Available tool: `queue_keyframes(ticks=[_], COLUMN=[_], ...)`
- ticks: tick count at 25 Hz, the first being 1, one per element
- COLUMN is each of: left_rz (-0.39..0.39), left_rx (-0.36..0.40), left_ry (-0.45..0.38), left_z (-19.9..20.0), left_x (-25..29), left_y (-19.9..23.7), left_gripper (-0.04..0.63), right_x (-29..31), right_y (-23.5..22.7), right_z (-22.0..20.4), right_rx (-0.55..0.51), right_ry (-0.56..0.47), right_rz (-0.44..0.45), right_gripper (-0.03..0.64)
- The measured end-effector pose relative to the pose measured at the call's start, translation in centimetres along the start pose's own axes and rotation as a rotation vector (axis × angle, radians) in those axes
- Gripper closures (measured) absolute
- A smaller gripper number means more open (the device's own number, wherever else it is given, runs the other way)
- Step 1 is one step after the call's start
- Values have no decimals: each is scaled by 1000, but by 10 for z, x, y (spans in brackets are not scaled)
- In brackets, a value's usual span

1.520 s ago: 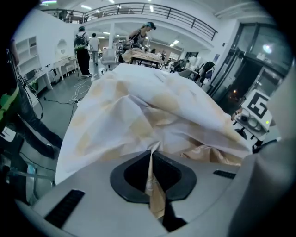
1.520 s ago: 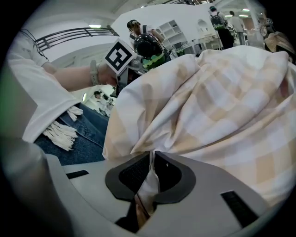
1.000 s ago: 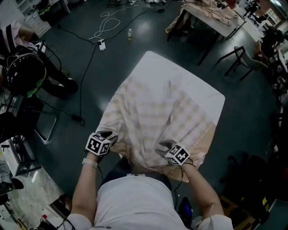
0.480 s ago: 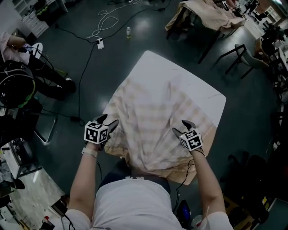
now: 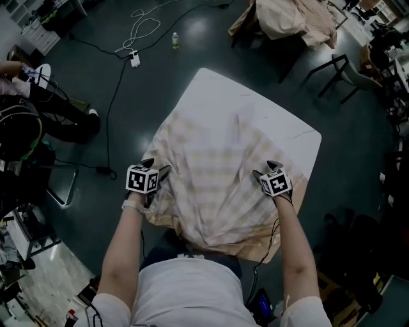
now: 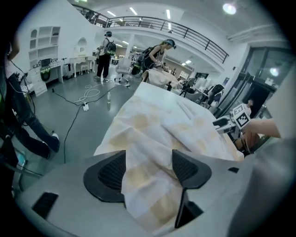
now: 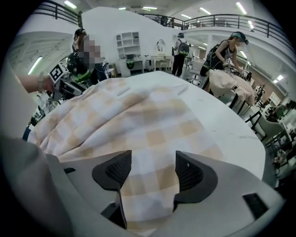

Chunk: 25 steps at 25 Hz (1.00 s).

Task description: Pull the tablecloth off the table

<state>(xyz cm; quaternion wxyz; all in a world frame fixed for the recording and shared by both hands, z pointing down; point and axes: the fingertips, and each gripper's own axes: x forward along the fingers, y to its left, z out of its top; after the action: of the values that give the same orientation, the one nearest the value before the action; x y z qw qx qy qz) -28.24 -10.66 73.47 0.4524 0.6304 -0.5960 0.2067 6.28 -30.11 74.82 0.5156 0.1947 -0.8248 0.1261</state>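
A beige-and-white checked tablecloth (image 5: 217, 172) lies rumpled over the near half of the white table (image 5: 220, 96) and hangs over its near edge. My left gripper (image 5: 156, 167) stands at the cloth's left edge and my right gripper (image 5: 265, 168) at its right edge. The jaws of both have just been opening. In the left gripper view a fold of cloth (image 6: 148, 152) lies loose between the wide-apart jaws of the left gripper (image 6: 148, 164). In the right gripper view the cloth (image 7: 152, 139) runs between the parted jaws of the right gripper (image 7: 150, 169), unpinched.
Another table with a heaped cloth (image 5: 287, 19) stands at the back right, with a dark chair (image 5: 339, 67) near it. White cables (image 5: 137, 32), a power strip (image 5: 135, 59) and a bottle (image 5: 175, 40) lie on the dark floor. A seated person's legs (image 5: 64, 118) show at the left.
Both grippers have moved away from the near table edge, the right one also outward to the right. Their jaws have opened and let go of the cloth.
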Motion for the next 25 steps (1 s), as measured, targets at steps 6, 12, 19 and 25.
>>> queue_keyframes(ticks=[6,12,19,25], left_rz=[46,142,164,135], left_rx=[39,140,118,39], left_ry=[22,14,6,-8], left_z=[-13,-16,-24,-50], left_x=[9,12,6,-4], left_y=[6,11,8,-2], left_gripper=[305,318,429,552], right_x=[3,3,-3,-9], right_y=[3,3,21,38], right_z=[-2,0,-6,-21], right_rx=[49,105,177,248], right_ry=[-37,-55,-72,-109], right_rz=[28,-11,-10,50], right_gripper=[359,361,528,578])
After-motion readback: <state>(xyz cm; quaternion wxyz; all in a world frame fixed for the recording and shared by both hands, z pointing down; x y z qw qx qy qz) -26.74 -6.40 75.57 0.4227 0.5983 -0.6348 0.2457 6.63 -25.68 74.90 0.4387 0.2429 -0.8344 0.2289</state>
